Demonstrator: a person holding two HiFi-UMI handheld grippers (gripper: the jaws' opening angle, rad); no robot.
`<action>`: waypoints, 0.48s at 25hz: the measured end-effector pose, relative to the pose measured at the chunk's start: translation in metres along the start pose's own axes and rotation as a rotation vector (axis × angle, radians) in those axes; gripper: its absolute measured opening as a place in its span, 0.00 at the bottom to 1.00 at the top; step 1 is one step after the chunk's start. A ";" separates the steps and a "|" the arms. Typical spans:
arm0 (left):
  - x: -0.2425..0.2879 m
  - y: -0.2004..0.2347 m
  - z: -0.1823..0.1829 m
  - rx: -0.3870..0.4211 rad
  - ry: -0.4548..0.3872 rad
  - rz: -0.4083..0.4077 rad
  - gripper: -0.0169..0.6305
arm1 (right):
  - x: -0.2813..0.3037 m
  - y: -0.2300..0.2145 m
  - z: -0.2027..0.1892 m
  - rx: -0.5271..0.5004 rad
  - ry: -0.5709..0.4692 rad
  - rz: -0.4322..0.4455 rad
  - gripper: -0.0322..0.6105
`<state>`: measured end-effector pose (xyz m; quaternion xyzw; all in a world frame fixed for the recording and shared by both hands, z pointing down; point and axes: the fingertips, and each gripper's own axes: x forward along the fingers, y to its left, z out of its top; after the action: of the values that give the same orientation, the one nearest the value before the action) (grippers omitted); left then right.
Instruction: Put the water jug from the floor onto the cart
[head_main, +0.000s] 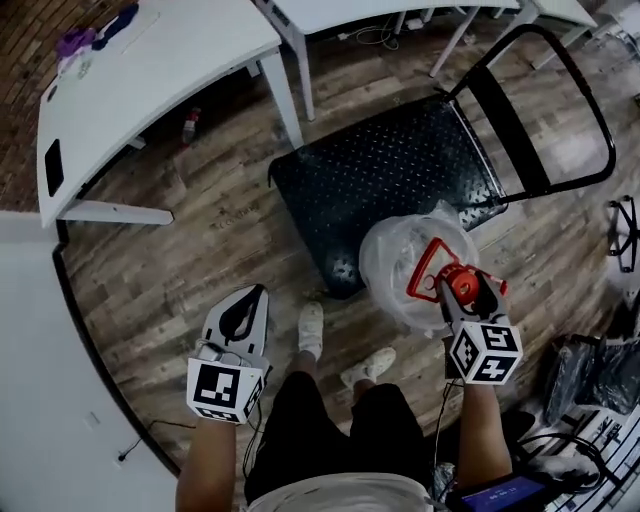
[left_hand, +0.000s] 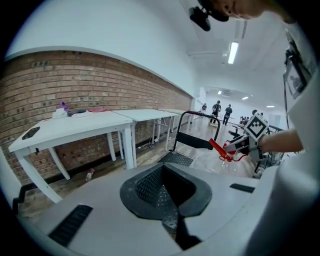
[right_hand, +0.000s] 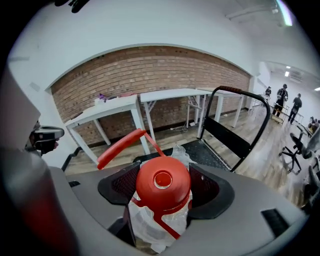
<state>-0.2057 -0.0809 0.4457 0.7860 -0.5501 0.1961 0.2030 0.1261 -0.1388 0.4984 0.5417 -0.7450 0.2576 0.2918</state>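
Note:
The water jug (head_main: 405, 265) is clear plastic with a red cap (right_hand: 162, 185) and a raised red carry handle (right_hand: 122, 145). My right gripper (head_main: 462, 290) is shut on its neck just under the cap, seen close up in the right gripper view (right_hand: 162, 192). The jug hangs over the near right corner of the black cart deck (head_main: 380, 170); its base is hidden. The cart's black push bar (head_main: 560, 90) stands at the far right. My left gripper (head_main: 258, 295) is shut and holds nothing, low at the left over the wooden floor, its pads (left_hand: 145, 187) together.
White tables (head_main: 150, 70) stand along the brick wall beyond and left of the cart. A small bottle (head_main: 190, 125) lies under one. The person's feet (head_main: 312, 328) are just behind the cart. Dark bags (head_main: 590, 370) and cables crowd the right edge.

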 end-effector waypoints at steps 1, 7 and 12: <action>-0.004 0.011 -0.002 -0.011 0.000 0.019 0.03 | 0.009 0.009 0.005 -0.012 0.004 0.015 0.53; -0.023 0.059 -0.029 -0.071 0.025 0.095 0.03 | 0.057 0.060 0.019 -0.081 0.035 0.081 0.53; -0.026 0.072 -0.047 -0.101 0.044 0.110 0.03 | 0.090 0.082 0.015 -0.094 0.068 0.095 0.53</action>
<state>-0.2859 -0.0580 0.4785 0.7389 -0.5970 0.1960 0.2432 0.0239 -0.1852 0.5463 0.4822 -0.7709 0.2542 0.3295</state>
